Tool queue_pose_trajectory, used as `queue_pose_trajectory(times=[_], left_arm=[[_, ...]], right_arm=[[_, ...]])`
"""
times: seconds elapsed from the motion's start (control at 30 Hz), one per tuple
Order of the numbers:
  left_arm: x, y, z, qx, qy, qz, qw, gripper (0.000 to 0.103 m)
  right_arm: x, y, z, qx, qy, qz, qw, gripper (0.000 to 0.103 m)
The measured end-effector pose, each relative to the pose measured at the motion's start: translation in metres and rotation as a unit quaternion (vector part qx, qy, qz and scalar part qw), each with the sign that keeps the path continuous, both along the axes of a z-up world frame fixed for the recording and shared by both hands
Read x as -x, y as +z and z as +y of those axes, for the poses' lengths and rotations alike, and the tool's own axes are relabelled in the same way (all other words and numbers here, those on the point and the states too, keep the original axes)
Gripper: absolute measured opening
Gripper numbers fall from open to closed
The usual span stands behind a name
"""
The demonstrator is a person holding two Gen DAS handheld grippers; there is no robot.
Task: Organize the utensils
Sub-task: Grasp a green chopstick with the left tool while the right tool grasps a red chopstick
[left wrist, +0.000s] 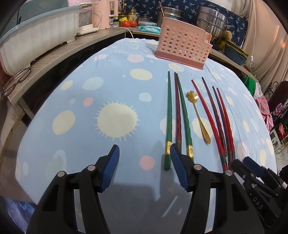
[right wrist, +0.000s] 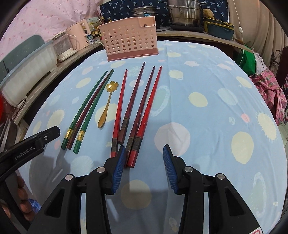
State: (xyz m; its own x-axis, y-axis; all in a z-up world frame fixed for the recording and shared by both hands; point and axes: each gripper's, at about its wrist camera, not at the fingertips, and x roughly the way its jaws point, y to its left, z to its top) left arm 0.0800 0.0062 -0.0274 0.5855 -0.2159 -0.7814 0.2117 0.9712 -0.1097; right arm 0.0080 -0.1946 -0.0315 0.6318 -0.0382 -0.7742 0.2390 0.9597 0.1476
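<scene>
Several chopsticks lie side by side on a blue patterned tablecloth: green ones with a dark red one between them, then red and dark red ones. A gold flower-headed spoon lies between the two groups. A pink perforated utensil holder stands at the table's far side. My left gripper is open, low over the cloth just left of the green chopsticks' ends. My right gripper is open, with the red chopsticks' near ends between its fingers.
A counter behind holds a pale dish tub, pink appliances, bottles, tomatoes and steel pots. Glasses lie on the counter at left. Clothes and a rack stand beyond the table's right edge.
</scene>
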Motion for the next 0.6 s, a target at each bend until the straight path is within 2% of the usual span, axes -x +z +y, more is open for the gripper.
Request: queue_pose_trajectory(times=[0.23, 0.37, 0.6], left_arm=[[0.001, -0.003, -0.002, -0.003, 0.000, 0.001, 1.0000, 0.055], [0.000, -0.005, -0.003, -0.005, -0.001, 0.004, 1.0000, 0.055], [0.000, -0.007, -0.007, -0.007, -0.004, 0.003, 1.0000, 0.055]], right_arm=[[0.004, -0.002, -0.011, -0.005, -0.015, 0.000, 1.000, 0.041], [0.004, -0.004, -0.016, -0.007, -0.021, 0.005, 1.000, 0.037], [-0.001, -0.001, -0.006, -0.006, -0.004, -0.001, 1.000, 0.037]])
